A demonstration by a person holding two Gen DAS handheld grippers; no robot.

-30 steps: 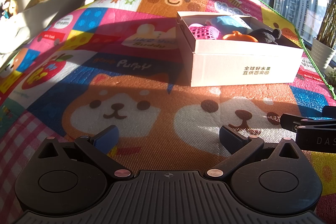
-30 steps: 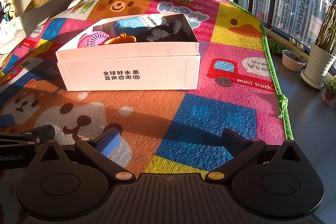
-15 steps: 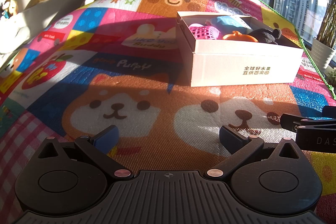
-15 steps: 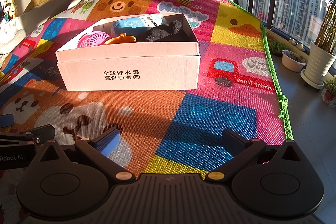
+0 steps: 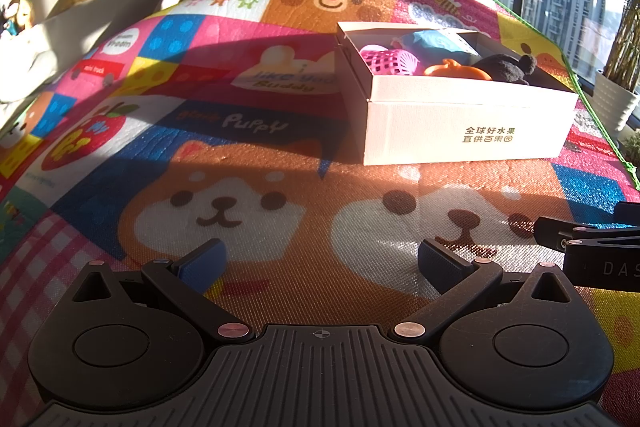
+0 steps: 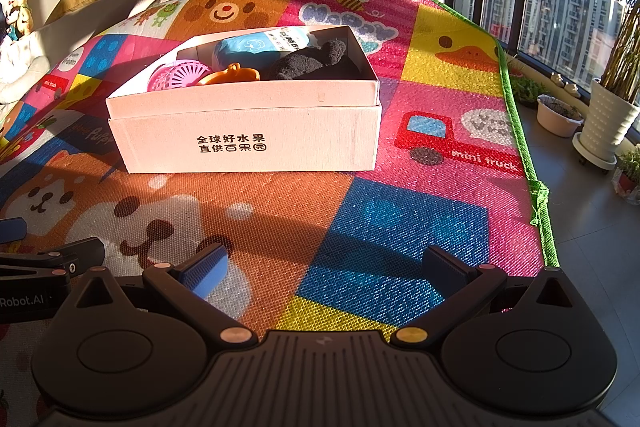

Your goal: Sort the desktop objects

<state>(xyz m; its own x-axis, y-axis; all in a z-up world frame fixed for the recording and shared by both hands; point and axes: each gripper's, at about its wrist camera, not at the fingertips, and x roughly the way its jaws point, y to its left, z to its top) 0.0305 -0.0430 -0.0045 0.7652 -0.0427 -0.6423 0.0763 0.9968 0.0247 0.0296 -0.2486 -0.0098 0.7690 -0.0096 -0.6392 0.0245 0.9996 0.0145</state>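
A: Where do the tools stand?

B: The left hand-held gripper [image 5: 320, 259] and right hand-held gripper [image 6: 324, 267] both gape wide and empty, low in their frames over the play mat [image 6: 400, 219].

A: And the things to sort?

B: All in the white box [image 6: 248, 139], centre-left of the right view: black plush toy [image 6: 312, 63], soft and light, pinch its body; pink mesh ball [image 6: 180, 75], springy; orange plastic piece [image 6: 232, 75], likely stiff and slick; blue packet [image 6: 256, 47], probably squashy.

Matte black left hand-held gripper [image 5: 321, 261] and right hand-held gripper [image 6: 324, 269]: ribbed centre plate, 2 round housings, copper-coloured rivets, blue ridged pads [image 6: 204, 274]. White "Robot.AI" lettering on left body.
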